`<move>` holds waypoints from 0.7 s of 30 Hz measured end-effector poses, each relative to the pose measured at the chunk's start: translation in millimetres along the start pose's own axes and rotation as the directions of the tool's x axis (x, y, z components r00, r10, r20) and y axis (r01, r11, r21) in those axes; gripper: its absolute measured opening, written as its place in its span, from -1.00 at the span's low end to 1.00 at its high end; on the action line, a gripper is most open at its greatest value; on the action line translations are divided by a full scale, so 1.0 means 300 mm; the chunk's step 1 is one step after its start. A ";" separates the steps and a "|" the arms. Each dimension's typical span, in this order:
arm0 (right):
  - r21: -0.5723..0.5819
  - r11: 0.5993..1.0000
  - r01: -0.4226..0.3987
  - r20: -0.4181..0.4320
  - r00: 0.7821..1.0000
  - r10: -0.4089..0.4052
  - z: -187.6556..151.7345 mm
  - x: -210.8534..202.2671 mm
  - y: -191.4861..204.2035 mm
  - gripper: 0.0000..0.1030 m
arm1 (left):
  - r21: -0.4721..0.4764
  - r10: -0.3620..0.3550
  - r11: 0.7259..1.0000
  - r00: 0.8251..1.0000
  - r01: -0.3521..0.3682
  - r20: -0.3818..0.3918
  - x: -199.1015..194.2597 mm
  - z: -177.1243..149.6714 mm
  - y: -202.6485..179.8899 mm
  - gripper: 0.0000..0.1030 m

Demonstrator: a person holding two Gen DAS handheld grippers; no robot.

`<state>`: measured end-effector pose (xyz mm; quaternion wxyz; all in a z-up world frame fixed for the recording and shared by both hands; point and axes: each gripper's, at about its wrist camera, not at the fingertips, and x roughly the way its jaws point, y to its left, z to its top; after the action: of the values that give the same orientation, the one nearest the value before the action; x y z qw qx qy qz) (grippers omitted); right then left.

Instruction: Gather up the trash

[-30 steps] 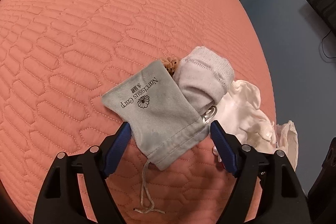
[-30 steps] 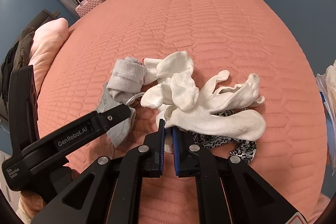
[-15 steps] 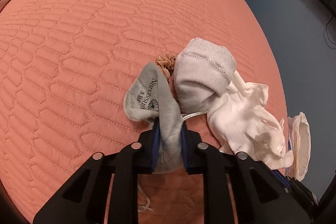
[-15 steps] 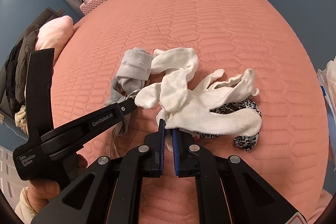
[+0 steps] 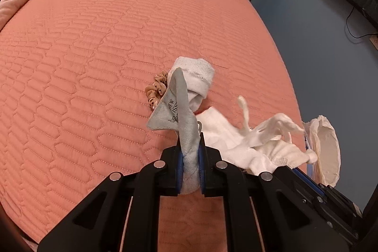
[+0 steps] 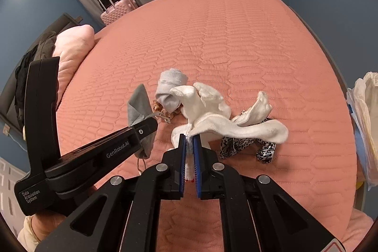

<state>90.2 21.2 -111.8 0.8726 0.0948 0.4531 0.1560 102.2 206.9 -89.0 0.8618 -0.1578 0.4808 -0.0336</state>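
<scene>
Lifting two soft pieces off the bed at once

Our left gripper (image 5: pixel 189 165) is closing, pads pressing the grey pouch (image 5: pixel 182 110) at lower centre; our right gripper (image 6: pixel 188 152), nearly shut, pinches a white sock (image 6: pixel 236 128) at centre frame. We lift both slowly so the tangled leopard-print fabric (image 6: pixel 245 144) drops free

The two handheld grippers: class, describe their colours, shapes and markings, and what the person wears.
Each gripper, left gripper and right gripper, has matte black angular linkage arms with round silver pins and blue finger pads. Seen from the right wrist, the left gripper's black body carries white lettering, "GenRobot.AI" and "Data Acquisition System". A pale cream sleeve shows at that hand's wrist.
</scene>
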 end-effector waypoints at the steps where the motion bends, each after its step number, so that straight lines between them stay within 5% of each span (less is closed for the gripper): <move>1: -0.003 1.000 -0.003 0.009 1.000 0.003 -0.001 -0.022 -0.003 -0.88 | 0.008 -0.004 1.000 1.000 0.004 0.005 -0.022 -0.003 0.004 -0.80; 21: -0.001 1.000 0.025 0.162 0.987 -0.024 -0.074 -0.376 -0.081 -0.98 | 0.139 -0.106 0.985 0.994 0.100 0.040 -0.205 -0.119 -0.181 -0.80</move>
<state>15.6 -41.3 -45.9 0.9084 0.1003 0.3818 0.1376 44.5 159.7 -39.7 0.8788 -0.1237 0.4481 -0.1073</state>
